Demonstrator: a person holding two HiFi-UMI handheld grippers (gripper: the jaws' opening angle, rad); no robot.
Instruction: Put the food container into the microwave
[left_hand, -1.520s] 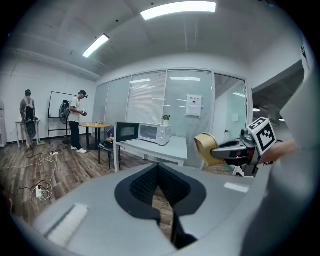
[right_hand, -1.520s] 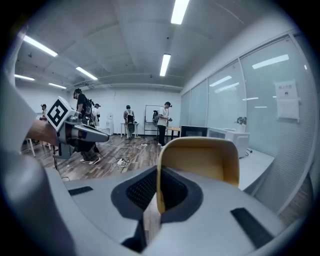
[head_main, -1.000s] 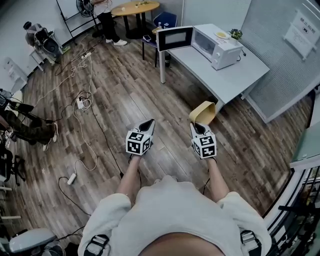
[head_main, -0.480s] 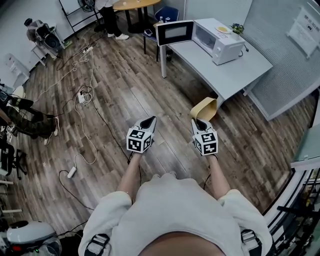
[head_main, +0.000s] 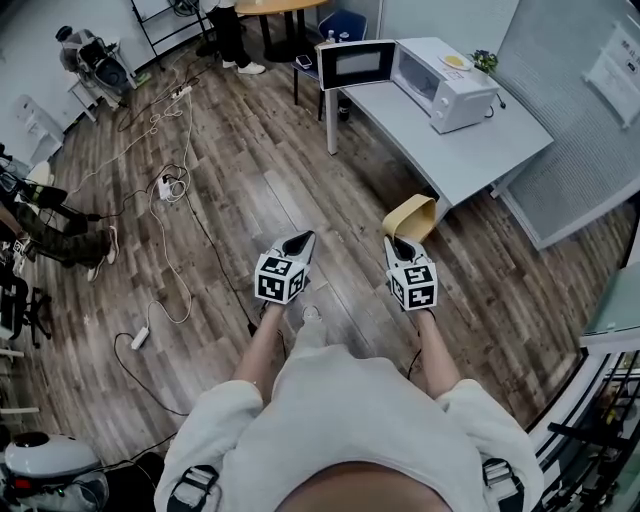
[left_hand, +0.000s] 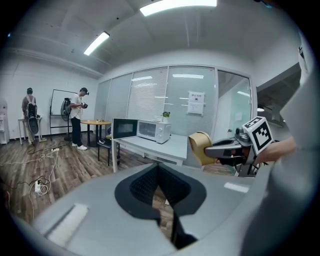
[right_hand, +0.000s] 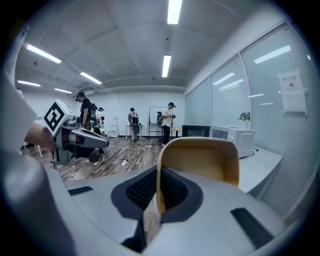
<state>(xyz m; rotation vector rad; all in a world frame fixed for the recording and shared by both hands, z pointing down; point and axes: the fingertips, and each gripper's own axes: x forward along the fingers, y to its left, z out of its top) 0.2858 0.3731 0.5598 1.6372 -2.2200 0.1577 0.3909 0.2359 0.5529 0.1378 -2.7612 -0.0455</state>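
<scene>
A tan food container (head_main: 410, 217) is held on edge in the air, my right gripper (head_main: 399, 243) shut on its rim. In the right gripper view the container (right_hand: 200, 157) stands up between the pads of that gripper (right_hand: 159, 172). My left gripper (head_main: 300, 243) is level with it to the left, its tips together with nothing in them (left_hand: 158, 170). The white microwave (head_main: 445, 75) sits on the far end of a grey table (head_main: 470, 150), its door (head_main: 352, 64) swung wide open. It also shows in the left gripper view, microwave (left_hand: 154, 130) ahead and container (left_hand: 199, 147) to the right.
Cables and power strips (head_main: 165, 187) trail over the wooden floor at left. A person's legs (head_main: 60, 245) lie at the far left edge. A round wooden table (head_main: 275, 5) and a blue chair (head_main: 335, 25) stand behind the grey table. A grey partition (head_main: 575, 120) runs along the right.
The table and microwave have drawn closer and lower in the head view as both grippers moved forward together. The container stays in the right gripper.
</scene>
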